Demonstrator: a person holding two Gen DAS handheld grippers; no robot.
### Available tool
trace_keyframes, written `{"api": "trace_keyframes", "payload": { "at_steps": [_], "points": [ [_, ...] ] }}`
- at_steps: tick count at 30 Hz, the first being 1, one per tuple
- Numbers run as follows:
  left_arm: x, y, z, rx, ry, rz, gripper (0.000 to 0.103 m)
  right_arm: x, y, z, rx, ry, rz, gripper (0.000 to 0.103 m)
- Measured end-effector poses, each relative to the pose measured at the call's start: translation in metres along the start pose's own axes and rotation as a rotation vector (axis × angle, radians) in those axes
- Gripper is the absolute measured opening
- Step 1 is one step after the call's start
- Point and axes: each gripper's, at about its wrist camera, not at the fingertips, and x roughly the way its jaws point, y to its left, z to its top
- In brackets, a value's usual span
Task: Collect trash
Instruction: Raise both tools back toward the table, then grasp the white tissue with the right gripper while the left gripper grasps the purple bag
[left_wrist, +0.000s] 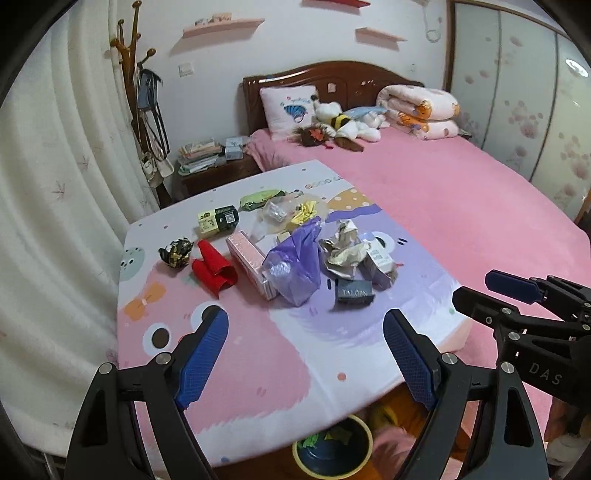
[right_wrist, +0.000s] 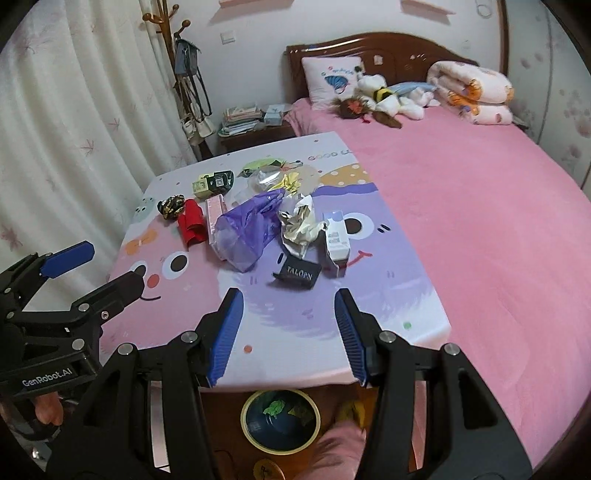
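Trash lies scattered on a cartoon-print table (left_wrist: 258, 350) (right_wrist: 295, 332): a purple plastic bag (left_wrist: 295, 266) (right_wrist: 247, 229), crumpled silver foil (left_wrist: 341, 247) (right_wrist: 299, 225), a black "TALOPN" box (left_wrist: 354, 291) (right_wrist: 297, 275), a white carton (right_wrist: 336, 242), a pink box (left_wrist: 251, 262), red paper (left_wrist: 214, 267) (right_wrist: 192, 221). A bin (left_wrist: 332, 446) (right_wrist: 280, 419) with scraps inside stands on the floor under the near table edge. My left gripper (left_wrist: 306, 354) hovers open and empty over the near table. My right gripper (right_wrist: 288, 332) is open too, just short of the black box.
A pink bed (right_wrist: 480, 221) with pillow, plush toys and a rolled quilt flanks the table's right side. Curtains (left_wrist: 55, 221) hang on the left. A coat rack (left_wrist: 129, 74) and a cluttered nightstand (left_wrist: 214, 162) stand behind the table.
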Motion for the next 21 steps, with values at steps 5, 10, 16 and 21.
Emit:
{"api": "trace_keyframes", "payload": {
  "at_steps": [5, 10, 16, 21],
  "points": [
    [0.074, 0.006, 0.038, -0.083, 0.084, 0.067, 0.087, 0.064, -0.025, 0.045, -0.035, 0.056, 0.085, 0.048],
    [0.145, 0.013, 0.074, -0.159, 0.168, 0.107, 0.087, 0.132, -0.050, 0.093, -0.075, 0.141, 0.180, 0.049],
    [0.224, 0.016, 0.098, -0.202, 0.268, 0.147, 0.087, 0.210, -0.064, 0.120, -0.113, 0.262, 0.256, 0.049],
    [0.274, 0.017, 0.102, -0.198, 0.332, 0.198, 0.085, 0.262, -0.058, 0.129, -0.138, 0.325, 0.310, 0.048]
  ]
}}
